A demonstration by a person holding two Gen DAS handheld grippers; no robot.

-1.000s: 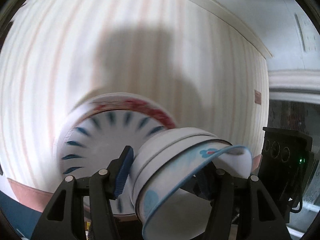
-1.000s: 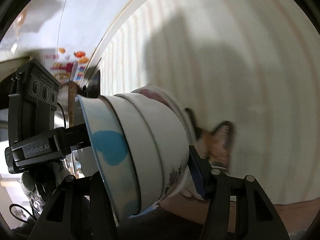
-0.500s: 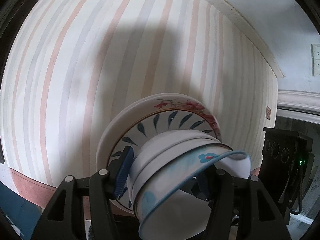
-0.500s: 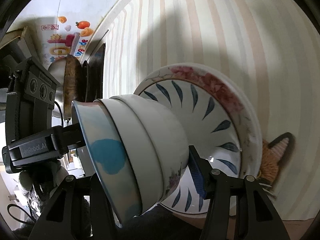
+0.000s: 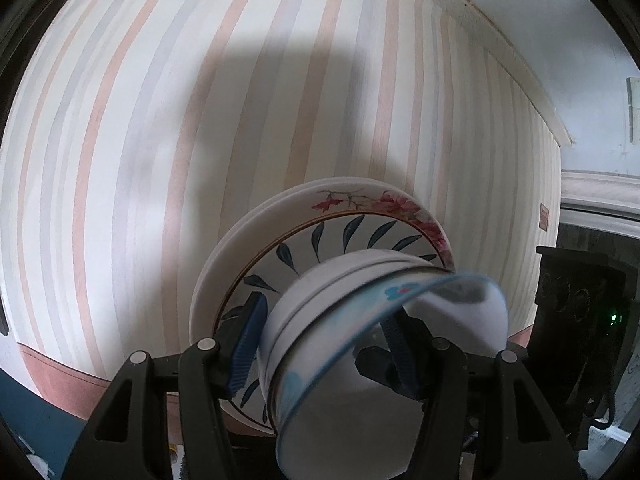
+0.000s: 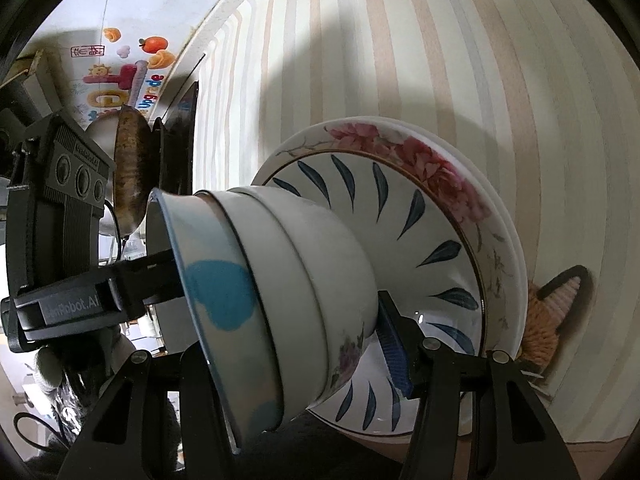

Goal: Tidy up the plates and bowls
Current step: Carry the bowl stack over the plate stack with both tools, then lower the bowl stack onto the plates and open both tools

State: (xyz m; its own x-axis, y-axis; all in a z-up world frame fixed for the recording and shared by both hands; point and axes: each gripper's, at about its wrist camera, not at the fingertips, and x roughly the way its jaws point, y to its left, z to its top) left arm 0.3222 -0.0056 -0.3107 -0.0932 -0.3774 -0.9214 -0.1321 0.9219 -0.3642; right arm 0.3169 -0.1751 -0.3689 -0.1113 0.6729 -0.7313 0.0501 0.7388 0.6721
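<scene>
While both tools grip the stack of bowls (image 6: 280, 308) from opposite sides, left tool (image 5: 324, 344) and right tool (image 6: 288, 344) each clamped on it, I see the stack of plates (image 6: 440, 216) just behind it at frame centre. I count three nested bowls and at least two plates, on a striped tabletop (image 5: 160, 120).

nested bowls (image 6: 280, 300) white, outermost blue-patterned, tilted sideways, rim toward 9 o'clock, plate stack (image 6: 440, 208) blue-leaf and pink-floral, behind at 3 o'clock

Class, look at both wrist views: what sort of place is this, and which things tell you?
Probably a home kitchen or dining area: a striped tablecloth carries stacked plates and nested bowls, and a worn pan hangs beside fruit stickers.
</scene>
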